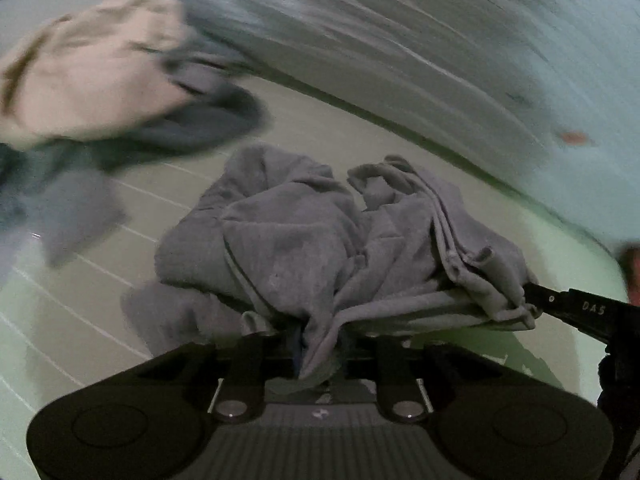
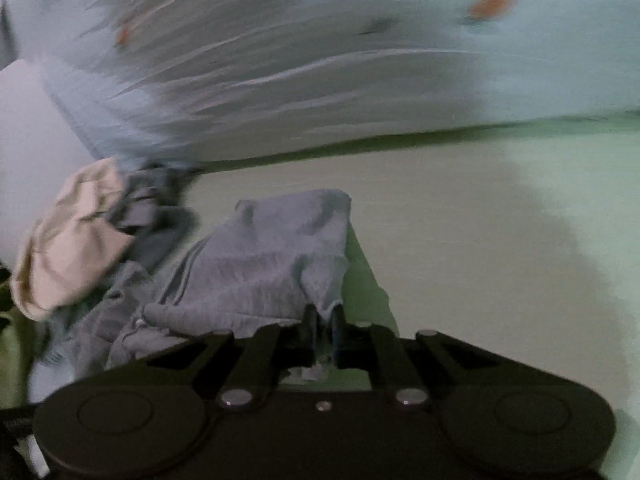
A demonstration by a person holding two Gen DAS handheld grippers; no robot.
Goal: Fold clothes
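A crumpled grey garment (image 1: pixel 304 240) hangs bunched in front of my left gripper (image 1: pixel 318 344), which is shut on a fold of it. At the right edge of the left wrist view my right gripper (image 1: pixel 532 300) pinches the same cloth. In the right wrist view the grey garment (image 2: pixel 276 256) spreads ahead and to the left, and my right gripper (image 2: pixel 322 320) is shut on its edge. Both views are smeared by motion.
A pile of other clothes, a beige piece (image 1: pixel 92 68) on dark grey ones (image 1: pixel 208 120), lies at the left on the pale green striped surface (image 1: pixel 80 300). The beige piece (image 2: pixel 72 236) also shows in the right wrist view. A light blue patterned cloth (image 2: pixel 320 60) rises behind.
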